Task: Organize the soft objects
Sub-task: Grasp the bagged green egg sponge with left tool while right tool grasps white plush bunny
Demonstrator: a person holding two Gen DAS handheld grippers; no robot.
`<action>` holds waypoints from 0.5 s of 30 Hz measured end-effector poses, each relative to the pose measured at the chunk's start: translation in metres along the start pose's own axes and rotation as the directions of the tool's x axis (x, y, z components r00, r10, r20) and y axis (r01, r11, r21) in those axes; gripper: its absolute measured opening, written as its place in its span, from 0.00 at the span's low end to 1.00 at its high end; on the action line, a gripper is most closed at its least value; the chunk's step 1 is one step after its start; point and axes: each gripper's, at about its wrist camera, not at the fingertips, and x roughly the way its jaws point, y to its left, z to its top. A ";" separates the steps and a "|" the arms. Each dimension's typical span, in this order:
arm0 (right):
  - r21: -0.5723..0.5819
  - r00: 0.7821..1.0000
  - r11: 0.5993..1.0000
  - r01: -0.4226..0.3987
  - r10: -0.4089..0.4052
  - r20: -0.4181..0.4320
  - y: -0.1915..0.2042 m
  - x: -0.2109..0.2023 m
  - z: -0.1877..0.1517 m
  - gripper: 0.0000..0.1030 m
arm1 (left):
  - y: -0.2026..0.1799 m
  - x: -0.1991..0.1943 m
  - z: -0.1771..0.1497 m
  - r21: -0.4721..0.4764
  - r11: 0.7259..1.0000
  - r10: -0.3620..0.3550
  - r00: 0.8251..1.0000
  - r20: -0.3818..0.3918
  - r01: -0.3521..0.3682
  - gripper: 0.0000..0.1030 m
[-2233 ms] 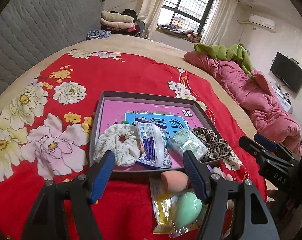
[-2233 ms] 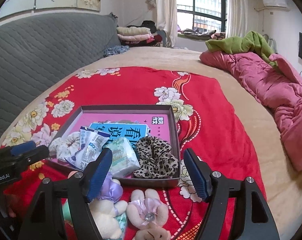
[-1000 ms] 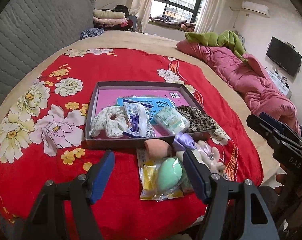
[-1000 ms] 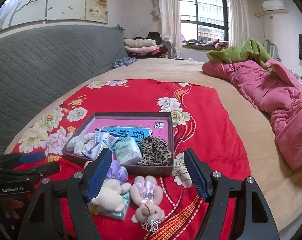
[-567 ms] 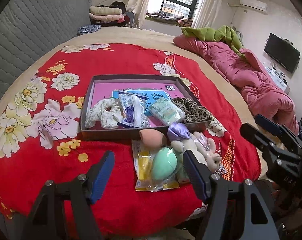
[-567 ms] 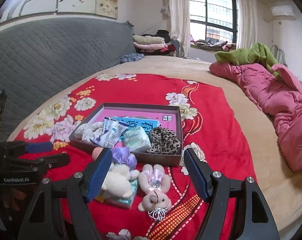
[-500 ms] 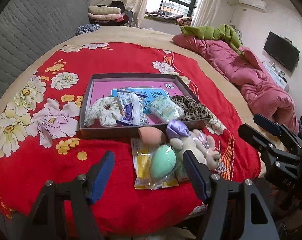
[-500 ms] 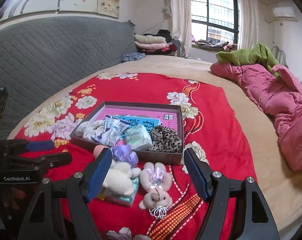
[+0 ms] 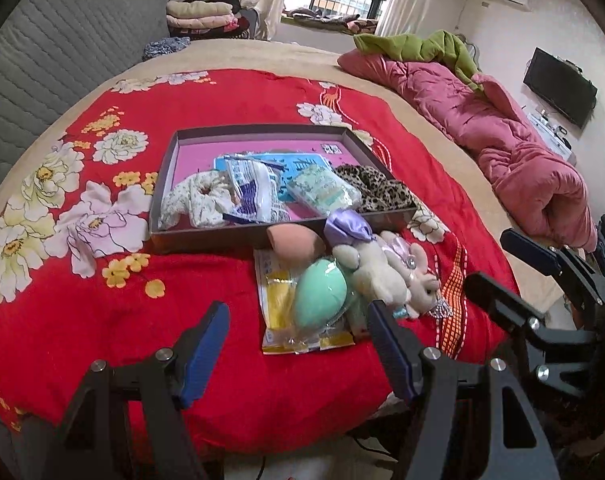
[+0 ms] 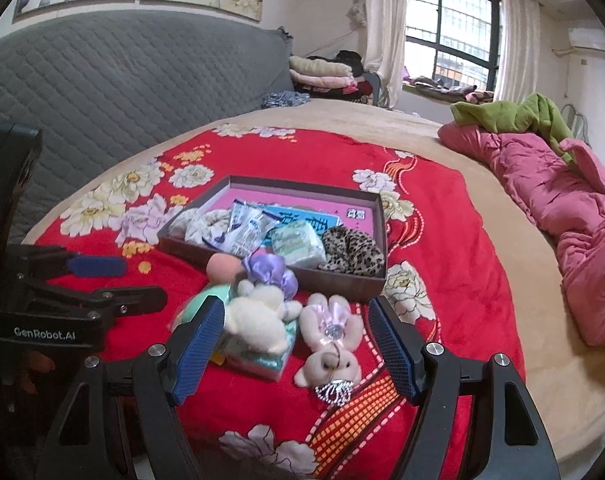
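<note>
Two grippers have pulled back from the shallow dark cardboard box [image 9: 262, 236], so more of the red flowered blanket [image 9: 102, 320] lies ahead of me than a moment ago. My left gripper [image 9: 298, 344] hangs wide open with nothing in it; my right gripper [image 10: 294, 344] is equally spread and empty above the cream plush bear [image 10: 258, 320] and the pink plush bear [image 10: 330, 344]. The peach makeup sponge [image 9: 294, 240] and mint egg-shaped sponge [image 9: 320, 296] wait just outside the box's near wall. I judge this a reset: next pick should be a bear.
</note>
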 end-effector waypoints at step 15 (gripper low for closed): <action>-0.067 0.997 0.997 -0.026 0.020 -0.081 0.014 0.026 -0.025 0.73 | 0.002 0.028 -0.008 0.001 1.000 -0.003 0.998 -0.055 0.003 0.68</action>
